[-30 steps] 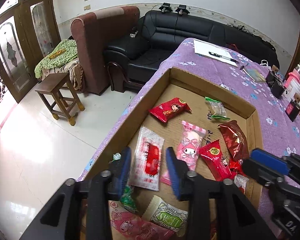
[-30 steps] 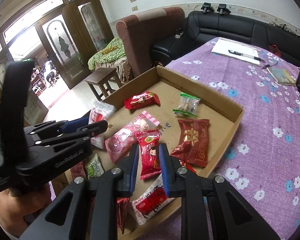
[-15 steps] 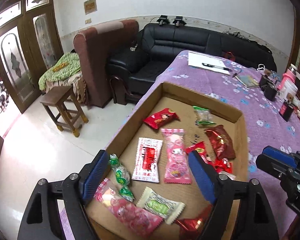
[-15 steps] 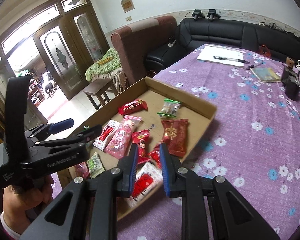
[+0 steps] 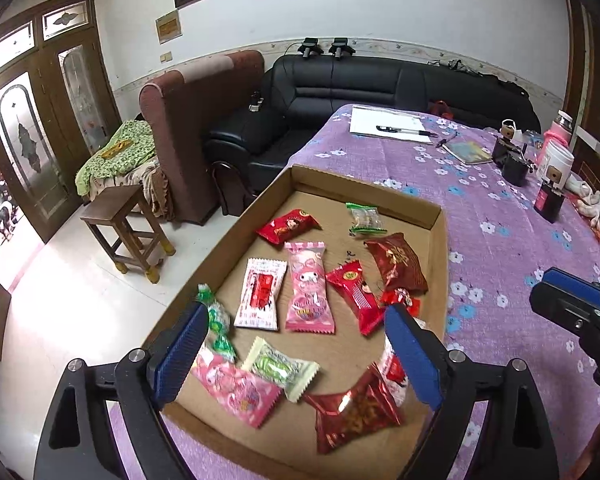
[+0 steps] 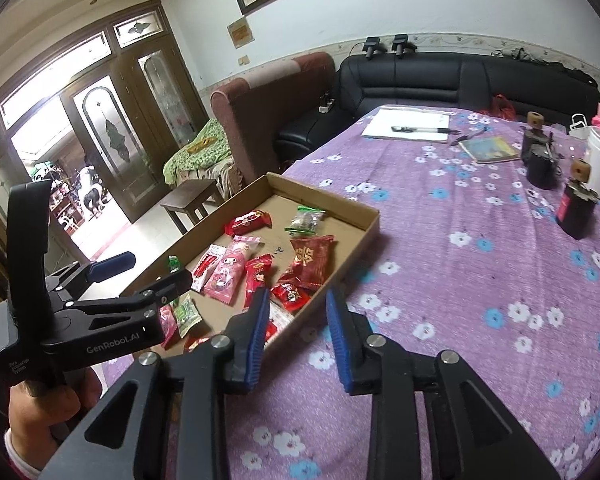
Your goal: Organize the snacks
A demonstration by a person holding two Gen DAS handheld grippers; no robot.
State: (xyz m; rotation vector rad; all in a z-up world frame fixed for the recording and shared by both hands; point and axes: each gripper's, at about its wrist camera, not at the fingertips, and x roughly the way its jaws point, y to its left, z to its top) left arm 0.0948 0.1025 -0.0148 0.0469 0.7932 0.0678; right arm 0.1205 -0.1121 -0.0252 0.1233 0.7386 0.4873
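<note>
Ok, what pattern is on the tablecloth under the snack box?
Purple tablecloth with white and blue flowers, clearest in the right wrist view.

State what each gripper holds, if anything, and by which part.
Nothing is held. The left gripper stands wide open above the snacks; the right gripper, jaws just opening, is empty over the tablecloth.

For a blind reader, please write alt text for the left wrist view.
Open left gripper hangs empty above a cardboard tray of wrapped snacks on a purple floral tablecloth. Its jaws have just been opening. Behind are a black sofa and a stool.
</note>
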